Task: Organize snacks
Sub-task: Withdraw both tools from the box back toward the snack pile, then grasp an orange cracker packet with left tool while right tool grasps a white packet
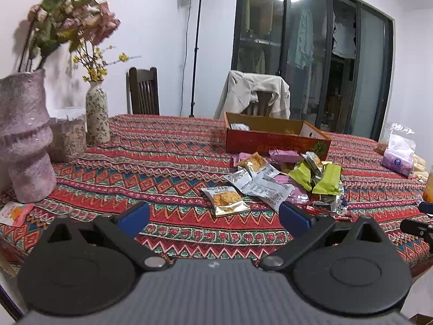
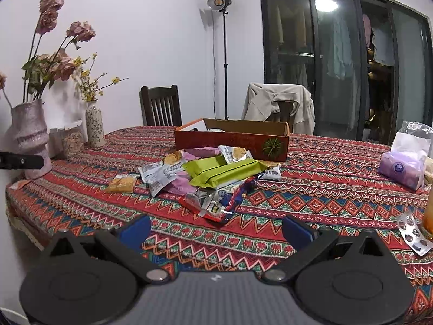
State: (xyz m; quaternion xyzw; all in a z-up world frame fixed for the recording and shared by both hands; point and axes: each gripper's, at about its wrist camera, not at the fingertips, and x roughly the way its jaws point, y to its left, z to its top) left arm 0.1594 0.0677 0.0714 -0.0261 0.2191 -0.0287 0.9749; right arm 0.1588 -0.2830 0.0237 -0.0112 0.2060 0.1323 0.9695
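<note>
Both tools, left (image 1: 213, 216) and right (image 2: 216, 228), hang spread and empty. The slick packets (image 2: 205, 173) overlap; a pinch could drag neighbours off the bench (image 2: 311, 189).

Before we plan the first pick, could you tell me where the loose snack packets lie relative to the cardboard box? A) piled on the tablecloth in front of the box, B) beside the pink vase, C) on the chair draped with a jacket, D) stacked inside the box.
A: the snack packets lie heaped on the tablecloth just in front of the open cardboard box, nearer the camera.
</note>
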